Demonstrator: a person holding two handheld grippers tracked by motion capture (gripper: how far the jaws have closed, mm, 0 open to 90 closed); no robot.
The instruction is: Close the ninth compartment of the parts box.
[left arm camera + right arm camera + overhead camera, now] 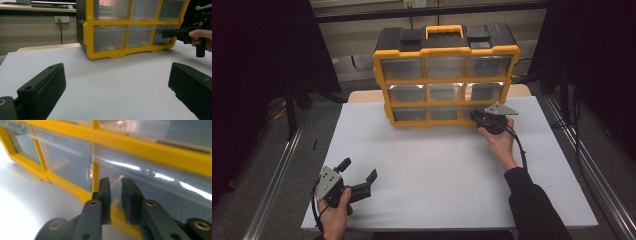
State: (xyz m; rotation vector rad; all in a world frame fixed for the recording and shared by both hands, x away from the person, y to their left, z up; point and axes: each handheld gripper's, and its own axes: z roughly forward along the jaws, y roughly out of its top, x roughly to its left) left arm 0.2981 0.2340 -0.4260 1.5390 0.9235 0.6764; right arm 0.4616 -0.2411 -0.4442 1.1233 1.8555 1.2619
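A yellow and black organiser cabinet [446, 75] with nine clear drawers in three rows stood upright at the far middle of a white table top [447, 170], its orange carrying handle [444, 31] on top. The drawer being worked on was the bottom right drawer [473, 113], the lowest on the cabinet's right side, close to the table surface.

The right gripper [477, 119] was held by the person's right hand [501, 142] at the front of that drawer. In the right gripper view, its two black jaws stood a narrow gap apart, right up against the drawer's clear front [160, 192] beside a yellow upright of the frame. A slim clear ridge of the drawer appeared to lie between the jaws; whether the pads pressed on it could not be told. A dark sleeve [534, 205] covered the right forearm, reaching in from the near right.

The left gripper [360, 176] rested well apart from the cabinet, at the near left of the table, held in the left hand [334, 212]. Its jaws were spread wide with nothing between them, only bare white table showing in the left gripper view.
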